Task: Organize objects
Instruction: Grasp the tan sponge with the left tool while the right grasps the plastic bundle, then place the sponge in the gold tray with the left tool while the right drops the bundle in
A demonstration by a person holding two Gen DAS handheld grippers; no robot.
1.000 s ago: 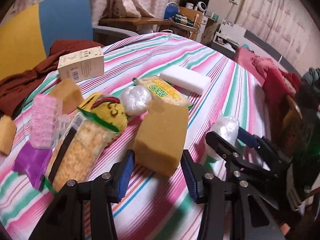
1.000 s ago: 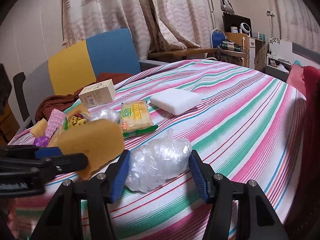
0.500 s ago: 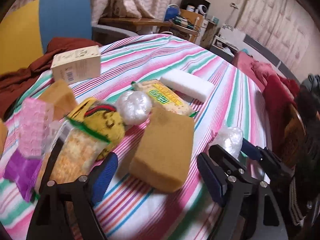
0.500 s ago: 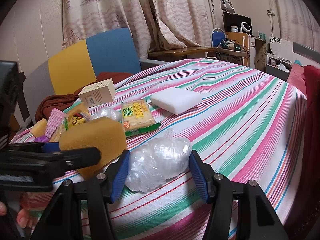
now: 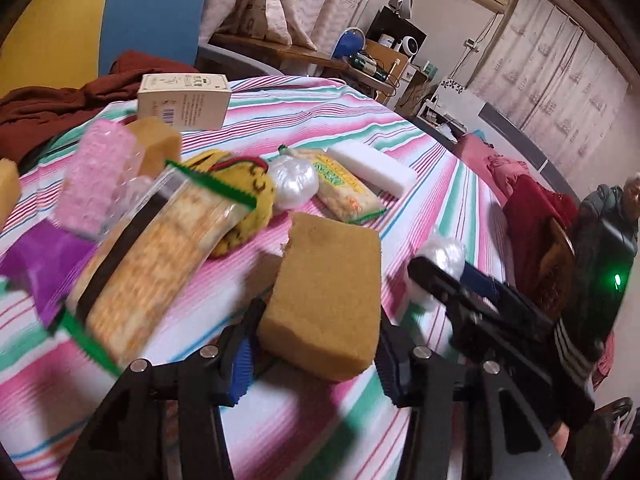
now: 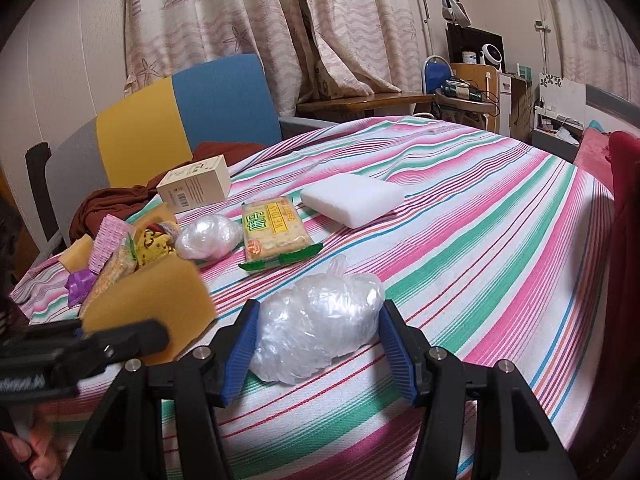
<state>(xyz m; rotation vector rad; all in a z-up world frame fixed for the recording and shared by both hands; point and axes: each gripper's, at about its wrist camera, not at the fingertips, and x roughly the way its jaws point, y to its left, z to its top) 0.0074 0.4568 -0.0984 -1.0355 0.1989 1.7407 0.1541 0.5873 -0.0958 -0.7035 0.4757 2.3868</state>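
Tan, porous foam fills the left hand-held gripper (image 5: 314, 362): the brown sponge block (image 5: 326, 294) sits between its blue ribbed pads, whose jaws have just been closing around it. Whether the pads already bite cannot be told; the picture is smeared with motion. The right hand-held gripper (image 6: 316, 354) clamps a crinkly clear plastic bundle (image 6: 316, 334) that rests on the striped cloth of the counter (image 6: 480, 248).

Risks, as I judge them: the sponge is soft and springy, so a shallow hold near its end could let it squash, pivot or slip free. Just left of the left hand-held gripper lies a glossy cracker pack (image 5: 152, 276) with a serrated green edge; a sideways sweep could drag it. The slick bundle may bulge out from between the right pads if squeezed harder.

Beyond both hand-held grippers lie a white rectangular foam block (image 6: 352, 198), a flat cracker packet (image 6: 274, 228), a round pearly plastic ball (image 6: 208, 236) and a cardboard box (image 6: 194, 188).
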